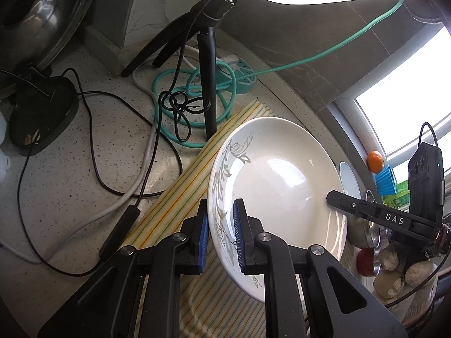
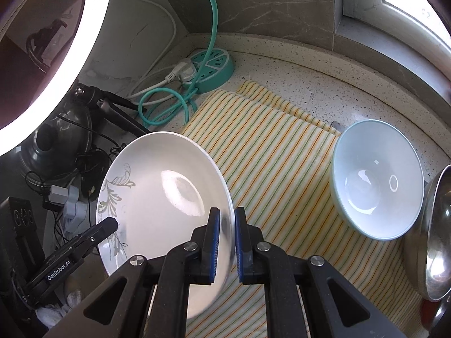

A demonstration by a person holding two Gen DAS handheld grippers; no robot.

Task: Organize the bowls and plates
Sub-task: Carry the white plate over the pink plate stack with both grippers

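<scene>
A wide, shallow white ceramic plate with a grey leaf pattern along one side of its rim (image 1: 277, 194) is held off the counter between the two grippers, tilted, above a cloth mat striped in yellow, green and orange (image 2: 282, 174) that lies on a pale speckled stone countertop (image 1: 73, 174). The left gripper (image 1: 221, 233) has its blue-padded jaws drawn in narrow on the patterned edge of the plate, one pad on the inner face and one behind the rim. The right gripper (image 2: 227, 242) pinches the opposite, plain edge the same way, its jaws nearly together with the thin rim between the pads. On the mat to the right of the plate, apart from it, sits a pale blue ceramic bowl (image 2: 376, 180), upright and empty, and just beside that bowl at the frame's right edge is the rim of a shiny steel bowl (image 2: 435, 239). At the back of the counter, near the far corner of the mat, lies a round teal power strip (image 2: 214, 66) with a white plug in it and a teal cable looped beside it. A black tripod (image 1: 207, 64) stands left of the strip, under a bright ring light (image 2: 56, 64).
</scene>
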